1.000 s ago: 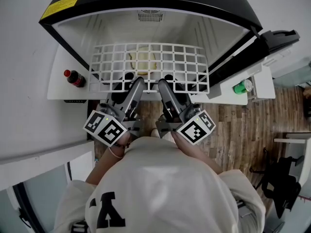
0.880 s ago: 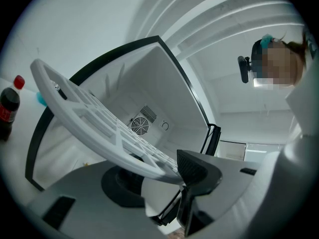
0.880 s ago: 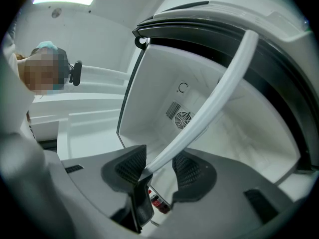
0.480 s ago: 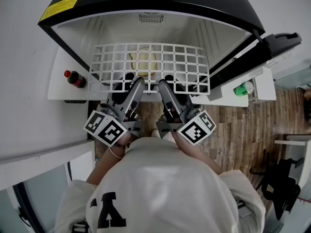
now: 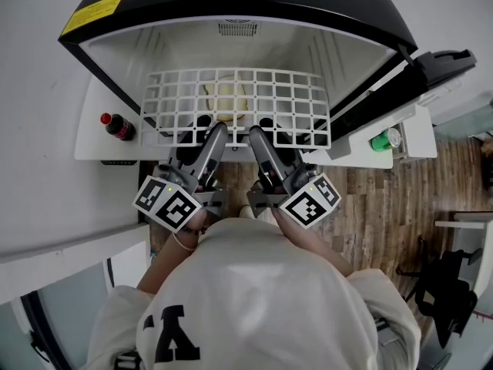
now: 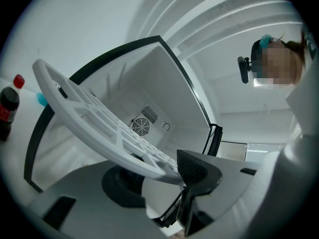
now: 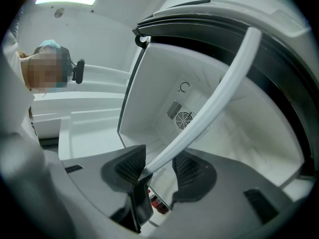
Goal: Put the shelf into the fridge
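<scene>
I hold a white grid shelf point(image 5: 235, 102) flat in front of the open fridge point(image 5: 231, 6), its far edge inside the white cavity. My left gripper point(image 5: 212, 136) is shut on the shelf's near rim, left of centre. In the left gripper view the shelf point(image 6: 99, 123) runs up and left from my left gripper point(image 6: 164, 171). My right gripper point(image 5: 258, 136) grips the same rim just to the right. In the right gripper view the rim point(image 7: 214, 98) shows edge-on and ends between the pads of my right gripper point(image 7: 158, 169), against the left pad point(image 7: 130, 166).
A cola bottle point(image 5: 117, 124) stands on the white surface left of the fridge. A green can point(image 5: 383, 139) sits in the open door point(image 5: 431, 68) at right. A fan vent point(image 5: 237, 27) marks the back wall. A pale round thing point(image 5: 227, 99) lies under the shelf. Wooden floor point(image 5: 385, 206) is below right.
</scene>
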The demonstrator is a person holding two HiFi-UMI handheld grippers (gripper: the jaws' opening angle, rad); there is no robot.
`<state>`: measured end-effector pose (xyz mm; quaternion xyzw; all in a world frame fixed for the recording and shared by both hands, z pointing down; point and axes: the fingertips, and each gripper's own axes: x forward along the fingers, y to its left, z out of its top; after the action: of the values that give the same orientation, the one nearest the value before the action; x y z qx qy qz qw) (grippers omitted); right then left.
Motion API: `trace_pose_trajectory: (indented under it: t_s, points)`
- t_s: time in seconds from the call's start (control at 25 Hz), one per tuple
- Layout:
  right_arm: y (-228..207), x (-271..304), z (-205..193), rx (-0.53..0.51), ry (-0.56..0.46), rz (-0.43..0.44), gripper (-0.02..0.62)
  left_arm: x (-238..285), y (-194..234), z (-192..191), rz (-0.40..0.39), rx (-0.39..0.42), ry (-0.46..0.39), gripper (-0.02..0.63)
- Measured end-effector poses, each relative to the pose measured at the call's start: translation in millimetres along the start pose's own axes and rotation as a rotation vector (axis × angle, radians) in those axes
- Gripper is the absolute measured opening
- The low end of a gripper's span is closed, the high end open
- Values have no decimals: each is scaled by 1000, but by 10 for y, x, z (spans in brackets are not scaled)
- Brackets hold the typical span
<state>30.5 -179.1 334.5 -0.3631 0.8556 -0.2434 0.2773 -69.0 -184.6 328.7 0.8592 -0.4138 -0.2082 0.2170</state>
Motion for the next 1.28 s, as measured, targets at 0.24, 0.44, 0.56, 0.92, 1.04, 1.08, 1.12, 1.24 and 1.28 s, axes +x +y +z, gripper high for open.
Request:
trace_pose_trajectory:
  t_s: [0.24,0.44,0.56,0.92,1.04,1.08,1.12,1.24,1.28]
  points:
    - [-26,20,21,10,-9,6,180,36,13,7,-3,-10,-5,184]
    - [-32,51,29,14,-13,16,181,50,33,26,-6,-22,-18,184]
    - [-30,53,28,8,-7,15,181,50,33,25,-1,-20,-19,184]
    - [-32,58,27,16,-7,22,181,51,41,30,1,-32,-31,184]
    - [-36,59,30,19,-6,23,181,58,40,29,3,-36,-32,184]
    - [-36,59,30,20,-5,24,181,59,41,28,3,-37,-32,184]
    - [-35,61,29,20,-4,26,181,58,42,28,4,-38,-33,184]
    - [-32,65,23,16,5,36,181,55,44,27,6,-40,-38,184]
    - [-30,67,22,16,7,39,181,54,44,27,6,-41,-40,184]
